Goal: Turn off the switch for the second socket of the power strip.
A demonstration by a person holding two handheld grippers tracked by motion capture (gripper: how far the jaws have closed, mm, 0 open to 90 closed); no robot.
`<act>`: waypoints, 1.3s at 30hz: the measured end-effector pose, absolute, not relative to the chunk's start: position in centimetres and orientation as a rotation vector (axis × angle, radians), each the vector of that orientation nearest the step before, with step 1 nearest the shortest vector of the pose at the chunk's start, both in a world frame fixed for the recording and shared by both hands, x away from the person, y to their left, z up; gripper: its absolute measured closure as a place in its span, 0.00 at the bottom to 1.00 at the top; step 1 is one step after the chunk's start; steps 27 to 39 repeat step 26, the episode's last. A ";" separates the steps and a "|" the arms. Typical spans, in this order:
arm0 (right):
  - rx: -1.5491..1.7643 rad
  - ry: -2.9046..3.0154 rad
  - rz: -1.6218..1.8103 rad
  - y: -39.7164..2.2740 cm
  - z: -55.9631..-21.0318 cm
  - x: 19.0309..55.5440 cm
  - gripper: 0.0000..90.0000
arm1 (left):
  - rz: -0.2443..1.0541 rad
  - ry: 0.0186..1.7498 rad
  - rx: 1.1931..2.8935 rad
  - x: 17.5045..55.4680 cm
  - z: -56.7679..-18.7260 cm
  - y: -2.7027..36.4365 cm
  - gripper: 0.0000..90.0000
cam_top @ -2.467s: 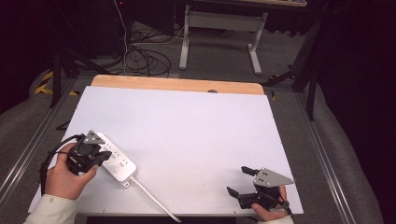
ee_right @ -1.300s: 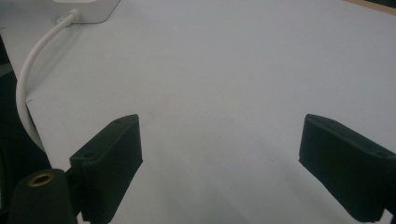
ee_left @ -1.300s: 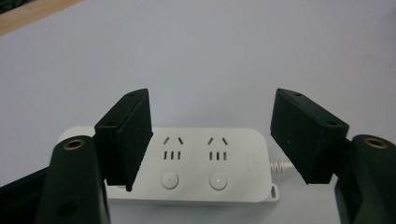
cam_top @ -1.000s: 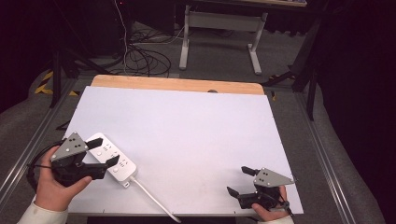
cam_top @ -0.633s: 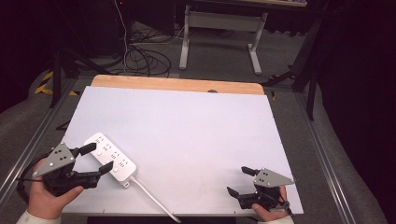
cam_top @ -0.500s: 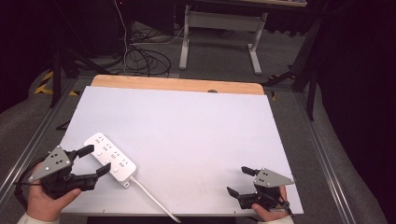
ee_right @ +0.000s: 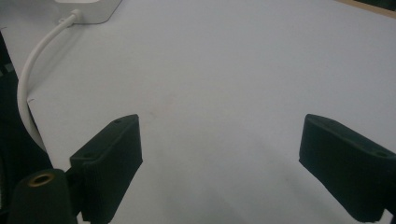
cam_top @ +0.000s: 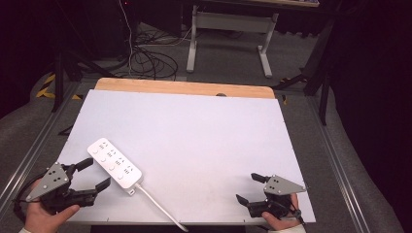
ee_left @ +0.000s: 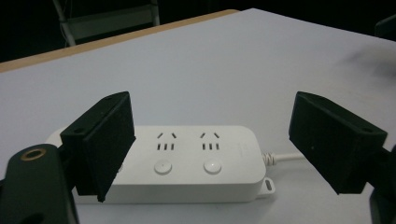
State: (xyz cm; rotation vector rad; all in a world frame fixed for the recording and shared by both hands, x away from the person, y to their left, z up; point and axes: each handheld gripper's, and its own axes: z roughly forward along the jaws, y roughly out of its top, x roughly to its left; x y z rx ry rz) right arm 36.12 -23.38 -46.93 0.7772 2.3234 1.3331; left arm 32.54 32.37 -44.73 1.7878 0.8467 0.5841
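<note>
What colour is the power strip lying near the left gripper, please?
White; the power strip shows best in the left gripper view.

White power strip [cam_top: 114,166], flat on table [cam_top: 204,131], sockets and round buttons facing up, lying diagonally near front-left corner; white cord [cam_top: 160,209] trailing toward front edge.

The flat white table top [cam_top: 204,131] is evenly and brightly lit; the room around is very dark, and close black jaws look blurred.

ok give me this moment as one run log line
left hand-held gripper: open, just opened, nothing between jaws | power strip: flat on table | right hand-held gripper: open, empty
</note>
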 end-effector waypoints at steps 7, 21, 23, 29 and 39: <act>0.776 2.324 1.330 -23.4 -46.9 36.1 0.15 | 0.566 0.887 1.856 32.4 -45.7 32.7 0.16; 0.775 2.322 1.333 -23.4 -46.9 36.1 0.15 | 0.572 0.867 1.903 32.4 -47.6 32.9 0.16; 0.774 2.324 1.333 -23.4 -46.9 36.1 0.15 | 0.536 0.884 1.892 32.7 -47.8 32.9 0.16; 0.775 2.324 1.333 -23.4 -47.0 36.2 0.15 | 0.492 0.903 1.873 32.8 -47.9 33.0 0.16; 0.775 2.324 1.333 -23.4 -47.0 36.2 0.15 | 0.492 0.903 1.873 32.8 -47.9 33.0 0.16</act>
